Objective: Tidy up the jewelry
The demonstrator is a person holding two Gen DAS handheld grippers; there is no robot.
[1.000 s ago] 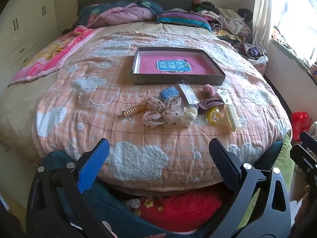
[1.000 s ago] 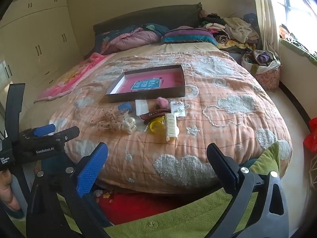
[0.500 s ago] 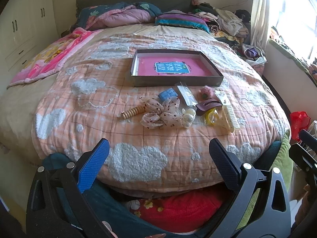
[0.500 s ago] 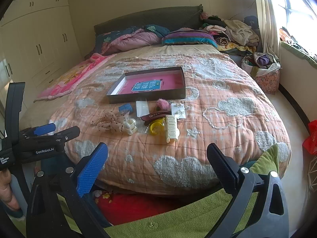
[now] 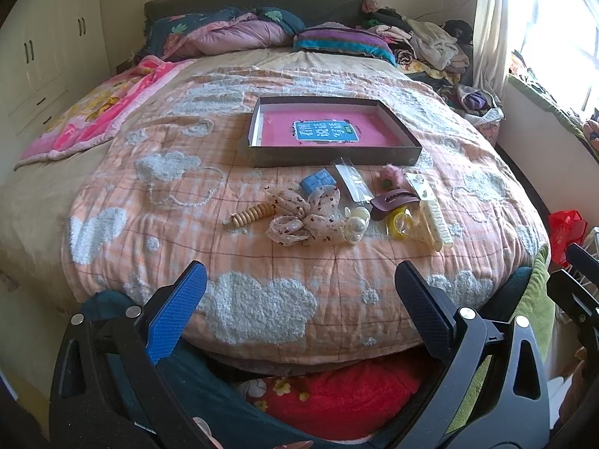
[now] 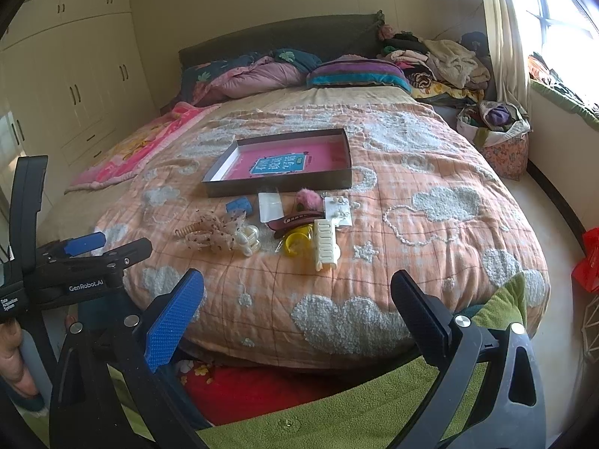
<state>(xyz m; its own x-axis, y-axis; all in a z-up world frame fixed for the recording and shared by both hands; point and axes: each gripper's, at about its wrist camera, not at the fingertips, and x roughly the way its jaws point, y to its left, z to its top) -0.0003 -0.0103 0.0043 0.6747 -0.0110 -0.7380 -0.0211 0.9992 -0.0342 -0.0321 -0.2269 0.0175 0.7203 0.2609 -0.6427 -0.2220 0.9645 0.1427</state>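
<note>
Hovering nearest, off the foot of the bed: left gripper (image 5: 299,299) and right gripper (image 6: 297,301), each with jaws spread wide and gripping nothing. Lying beyond on the peach cloud quilt (image 5: 262,307), toward 12 o'clock: a cluster of accessories, with wooden bead piece (image 5: 249,215) at 9 o'clock of it, dotted fabric bow (image 5: 307,217) in the middle, white clip (image 5: 357,224) touching the bow, yellow ring (image 6: 295,243) and cream comb clip (image 6: 326,245) at 3 o'clock, maroon clip (image 6: 295,220), pink pompom (image 6: 307,198), blue pad (image 6: 238,205) and clear packet (image 6: 270,205) behind. Sitting just past them: shallow dark box (image 5: 329,157), pink inside, holding none of them. Piling farthest: pillows (image 5: 243,30) against the headboard.
</note>
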